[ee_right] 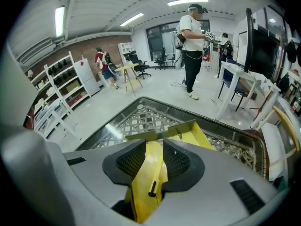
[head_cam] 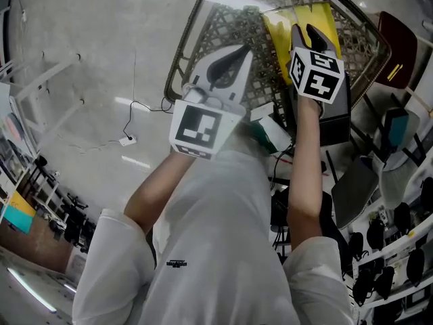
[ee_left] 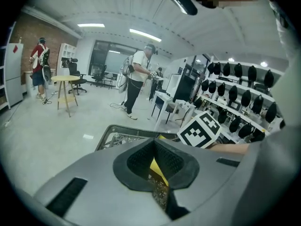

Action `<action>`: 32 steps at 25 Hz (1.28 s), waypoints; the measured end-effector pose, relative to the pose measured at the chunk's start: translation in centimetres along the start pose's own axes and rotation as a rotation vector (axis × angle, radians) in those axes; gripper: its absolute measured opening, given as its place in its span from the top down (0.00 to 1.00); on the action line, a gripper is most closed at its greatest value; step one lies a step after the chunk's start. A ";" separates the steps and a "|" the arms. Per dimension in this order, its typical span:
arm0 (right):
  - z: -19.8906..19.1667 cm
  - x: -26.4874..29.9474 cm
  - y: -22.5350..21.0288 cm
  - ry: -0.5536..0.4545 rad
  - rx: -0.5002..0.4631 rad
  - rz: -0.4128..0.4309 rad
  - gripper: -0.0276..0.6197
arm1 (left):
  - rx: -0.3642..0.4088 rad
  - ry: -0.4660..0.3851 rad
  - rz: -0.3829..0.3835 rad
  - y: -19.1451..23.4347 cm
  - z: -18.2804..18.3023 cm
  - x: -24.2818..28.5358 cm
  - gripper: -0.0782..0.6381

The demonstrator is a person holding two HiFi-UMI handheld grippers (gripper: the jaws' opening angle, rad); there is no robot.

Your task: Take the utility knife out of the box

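The only print on show is a small dark mark on the person's white shirt (head_cam: 177,263), too small to read. Each cube (head_cam: 316,73) bears black-and-white square markers (patterns, not words).

The yellow utility knife (ee_right: 146,182), with its black slider, lies in the open yellow box (head_cam: 308,15) at the far right of the table (head_cam: 177,66). The table has a glass top over a woven lattice inside a dark rim. The right hand-held gripper (ee_right: 153,142) hangs over the box with its jaws apart. The knife shows in the gap between them, and the pads do not seem to press on it. The left hand-held gripper (ee_left: 154,142) sits just left of it, jaws closed to a thin slit and holding nothing.

The table stands on a pale, glossy floor (head_cam: 81,32). A brick wall (ee_right: 70,51) and white shelves (ee_right: 61,79) stand on the left, and two other people (ee_right: 193,36) stand further off under strip lights.
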State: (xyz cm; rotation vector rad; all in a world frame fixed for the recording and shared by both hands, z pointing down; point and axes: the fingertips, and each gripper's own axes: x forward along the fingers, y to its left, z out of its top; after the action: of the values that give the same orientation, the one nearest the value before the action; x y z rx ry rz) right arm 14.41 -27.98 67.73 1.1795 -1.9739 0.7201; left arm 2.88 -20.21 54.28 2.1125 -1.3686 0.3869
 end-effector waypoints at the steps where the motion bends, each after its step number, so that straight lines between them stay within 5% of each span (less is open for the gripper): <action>1: -0.3 0.6 0.0 0.016 0.003 0.001 0.80 | -0.003 0.002 0.003 0.2 -0.2 0.2 0.89; 20: -5.6 6.3 -1.1 0.218 0.026 -0.043 0.78 | -0.043 0.039 0.040 2.8 -2.5 2.8 0.89; 32: -6.2 6.5 -1.0 0.216 -0.008 -0.072 0.89 | -0.038 0.037 0.030 2.5 -3.1 2.3 0.89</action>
State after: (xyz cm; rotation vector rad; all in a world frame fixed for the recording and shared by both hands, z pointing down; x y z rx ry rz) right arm 14.97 -27.00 76.71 1.1133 -1.7458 0.7677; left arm 1.84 -20.75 58.74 2.0467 -1.3771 0.4070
